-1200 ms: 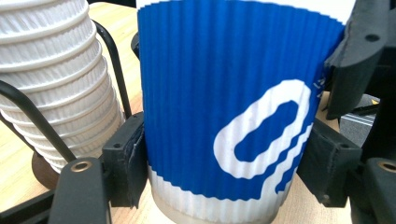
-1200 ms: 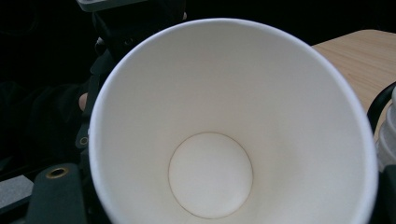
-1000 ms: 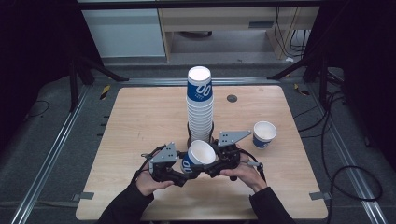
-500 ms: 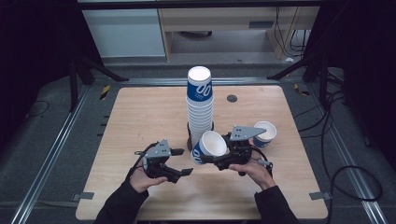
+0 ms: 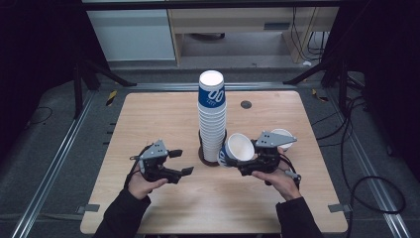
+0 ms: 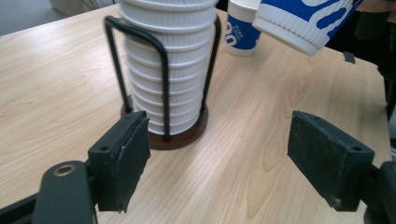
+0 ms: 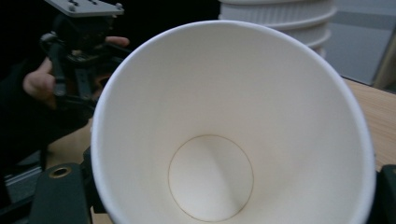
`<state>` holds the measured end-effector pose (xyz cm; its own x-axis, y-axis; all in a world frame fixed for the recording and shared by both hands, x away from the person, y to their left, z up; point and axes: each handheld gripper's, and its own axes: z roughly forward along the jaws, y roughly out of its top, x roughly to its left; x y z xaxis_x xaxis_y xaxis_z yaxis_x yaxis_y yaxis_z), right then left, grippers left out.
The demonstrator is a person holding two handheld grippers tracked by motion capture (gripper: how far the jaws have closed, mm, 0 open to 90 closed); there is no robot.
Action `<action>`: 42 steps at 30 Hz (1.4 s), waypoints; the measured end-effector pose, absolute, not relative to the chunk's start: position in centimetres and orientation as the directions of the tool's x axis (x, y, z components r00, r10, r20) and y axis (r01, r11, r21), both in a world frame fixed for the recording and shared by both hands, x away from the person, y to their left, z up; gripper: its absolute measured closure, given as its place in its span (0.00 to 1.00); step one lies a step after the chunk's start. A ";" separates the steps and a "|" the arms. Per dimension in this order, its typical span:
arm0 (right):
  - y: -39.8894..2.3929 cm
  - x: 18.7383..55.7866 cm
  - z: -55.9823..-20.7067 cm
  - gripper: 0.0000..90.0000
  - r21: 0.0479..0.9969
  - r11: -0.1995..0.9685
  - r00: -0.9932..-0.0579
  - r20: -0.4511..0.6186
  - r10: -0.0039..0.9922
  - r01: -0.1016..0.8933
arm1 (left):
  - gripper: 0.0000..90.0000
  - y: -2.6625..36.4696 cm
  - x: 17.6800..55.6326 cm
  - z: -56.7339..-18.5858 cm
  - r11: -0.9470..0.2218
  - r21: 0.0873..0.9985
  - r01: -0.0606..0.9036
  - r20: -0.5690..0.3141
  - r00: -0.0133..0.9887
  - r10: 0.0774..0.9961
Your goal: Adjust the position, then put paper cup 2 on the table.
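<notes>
Right gripper (image 5: 236, 166) clamps a paper cup (image 5: 237, 149) just pulled from the stack (image 5: 212, 119); left gripper (image 5: 182, 162), jaws just opened and empty, hovers; setting the cup beside the standing cup (image 5: 283, 138) likely follows.

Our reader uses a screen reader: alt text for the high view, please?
The right gripper holds a blue-and-white paper cup tilted beside a tall stack of cups in a black wire holder; the left gripper is open on the wooden table.

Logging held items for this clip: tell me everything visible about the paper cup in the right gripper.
The paper cup is white inside, with a ribbed blue-and-white outer wall and a rolled rim. It is empty and undented. The right gripper holds it tilted above the table, mouth turned up toward the high camera, just right of the cup stack. Nothing else visibly touches it.
</notes>
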<state>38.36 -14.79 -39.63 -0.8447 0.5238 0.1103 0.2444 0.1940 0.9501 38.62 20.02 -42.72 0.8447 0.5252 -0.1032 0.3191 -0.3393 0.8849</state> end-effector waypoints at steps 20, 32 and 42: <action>-18.7 38.4 -39.4 0.22 0.922 0.228 -0.683 0.051 0.729 0.313 | 0.23 22.0 40.0 -43.0 -0.291 0.871 0.395 -0.142 0.771 0.620; -21.3 37.9 -38.4 0.22 0.908 0.228 -0.591 0.026 0.806 0.350 | 0.23 23.0 40.2 -42.8 -0.273 0.873 0.404 -0.145 0.749 0.646; -23.8 36.4 -38.7 0.22 0.884 0.247 -0.514 -0.010 0.858 0.396 | 0.23 23.3 40.0 -42.3 -0.274 0.880 0.388 -0.128 0.749 0.650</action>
